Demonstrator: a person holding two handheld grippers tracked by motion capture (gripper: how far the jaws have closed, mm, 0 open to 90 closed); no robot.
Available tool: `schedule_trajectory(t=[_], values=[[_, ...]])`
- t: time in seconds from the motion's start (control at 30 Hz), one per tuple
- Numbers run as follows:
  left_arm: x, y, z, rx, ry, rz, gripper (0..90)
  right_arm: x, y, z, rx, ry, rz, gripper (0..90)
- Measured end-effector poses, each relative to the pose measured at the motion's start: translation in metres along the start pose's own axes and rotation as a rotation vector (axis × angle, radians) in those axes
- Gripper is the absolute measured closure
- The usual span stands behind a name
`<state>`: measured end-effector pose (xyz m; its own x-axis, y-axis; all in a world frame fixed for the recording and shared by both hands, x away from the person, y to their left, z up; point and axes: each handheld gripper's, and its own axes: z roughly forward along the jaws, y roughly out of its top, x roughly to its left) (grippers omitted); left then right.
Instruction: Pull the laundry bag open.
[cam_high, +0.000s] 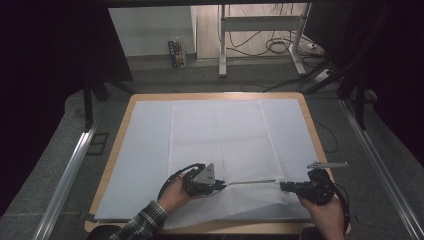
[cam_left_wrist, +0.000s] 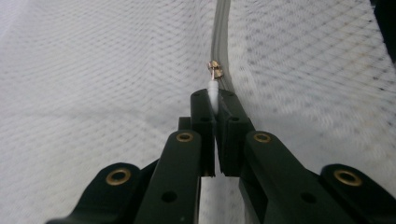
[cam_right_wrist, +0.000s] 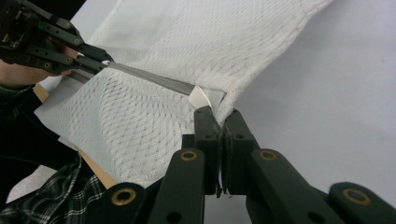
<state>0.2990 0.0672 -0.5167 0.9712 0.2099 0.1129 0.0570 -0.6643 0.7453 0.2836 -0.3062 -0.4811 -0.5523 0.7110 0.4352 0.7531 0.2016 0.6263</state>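
Note:
A white mesh bag (cam_high: 215, 145) lies flat on the covered table, its near part folded and lifted. A grey zipper (cam_high: 252, 182) runs taut between my two grippers. My left gripper (cam_high: 223, 184) (cam_left_wrist: 214, 95) is shut on the white pull tab (cam_left_wrist: 213, 88) of the brass slider (cam_left_wrist: 215, 70). The closed zipper (cam_left_wrist: 221, 28) stretches away beyond it over the mesh (cam_left_wrist: 116, 70). My right gripper (cam_high: 281, 186) (cam_right_wrist: 221, 114) is shut on the bag's corner at the zipper end (cam_right_wrist: 201, 95). In the right gripper view the zipper (cam_right_wrist: 149, 77) leads off to the left gripper (cam_right_wrist: 100, 60).
A pale sheet (cam_high: 145, 150) covers the wooden table (cam_high: 121, 125). Metal rails (cam_high: 70, 170) run along both sides on the floor. Behind the table stand a desk frame (cam_high: 222, 45), loose cables (cam_high: 275, 47) and a small carton (cam_high: 176, 52).

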Motion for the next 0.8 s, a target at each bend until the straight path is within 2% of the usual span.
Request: schedule_trajectory(t=[0.27,0.43,0.57,0.8], values=[[-0.002,-0.002,-0.003,0.011,0.001,0.015,87.6,0.002,0.000,0.000,0.003,0.000,-0.012,85.8],[-0.002,-0.005,-0.009,0.030,0.019,0.022,87.6,0.001,0.000,-0.001,-0.003,-0.021,-0.016,85.8],[-0.002,-0.007,-0.016,0.027,0.027,0.021,87.6,0.002,0.000,-0.001,0.000,-0.020,-0.018,85.8],[-0.004,-0.010,-0.019,0.039,0.024,0.029,87.6,0.003,0.000,0.001,0.007,-0.009,-0.019,85.8]])
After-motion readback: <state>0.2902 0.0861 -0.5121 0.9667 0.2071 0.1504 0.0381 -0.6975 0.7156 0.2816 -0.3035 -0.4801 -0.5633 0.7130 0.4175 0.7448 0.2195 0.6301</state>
